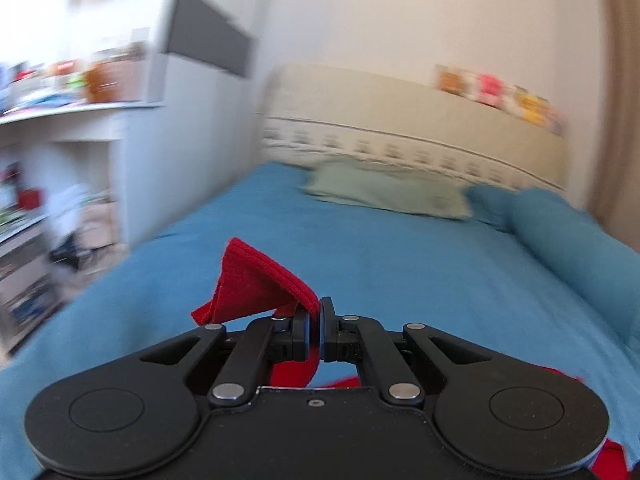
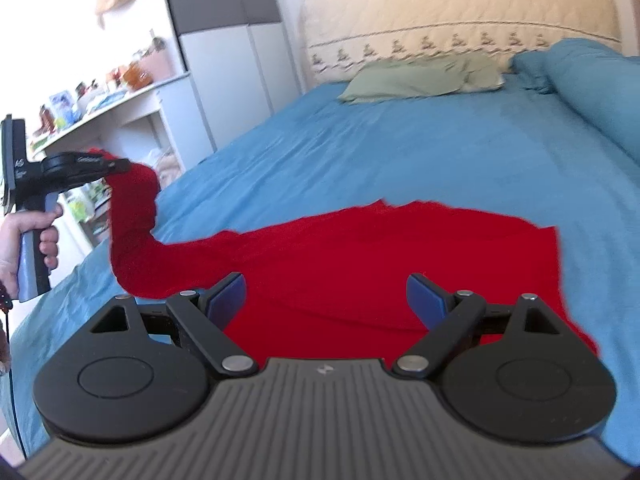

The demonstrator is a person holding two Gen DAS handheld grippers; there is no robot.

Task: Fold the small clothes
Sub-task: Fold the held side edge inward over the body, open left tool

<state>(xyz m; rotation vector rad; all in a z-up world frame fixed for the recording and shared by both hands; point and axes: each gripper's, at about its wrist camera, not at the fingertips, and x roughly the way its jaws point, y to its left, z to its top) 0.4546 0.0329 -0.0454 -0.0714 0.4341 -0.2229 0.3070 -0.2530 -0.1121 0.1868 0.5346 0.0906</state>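
Note:
A red knit garment (image 2: 360, 264) lies spread on the blue bed sheet (image 2: 400, 152). Its left sleeve is lifted off the bed. My left gripper (image 1: 316, 320) is shut on the ribbed cuff (image 1: 260, 280) of that sleeve. In the right wrist view the left gripper (image 2: 116, 166) shows at the far left, held in a hand, with the sleeve (image 2: 132, 216) hanging down from it. My right gripper (image 2: 326, 300) is open and empty, its blue pads (image 2: 226, 296) hovering over the garment's body near the front edge.
A green pillow (image 2: 420, 76) and a blue rolled duvet (image 2: 580, 80) lie at the head of the bed by a cream headboard (image 2: 460, 8). A white shelf unit (image 2: 100, 108) with clutter and a wardrobe (image 2: 224, 40) stand left of the bed.

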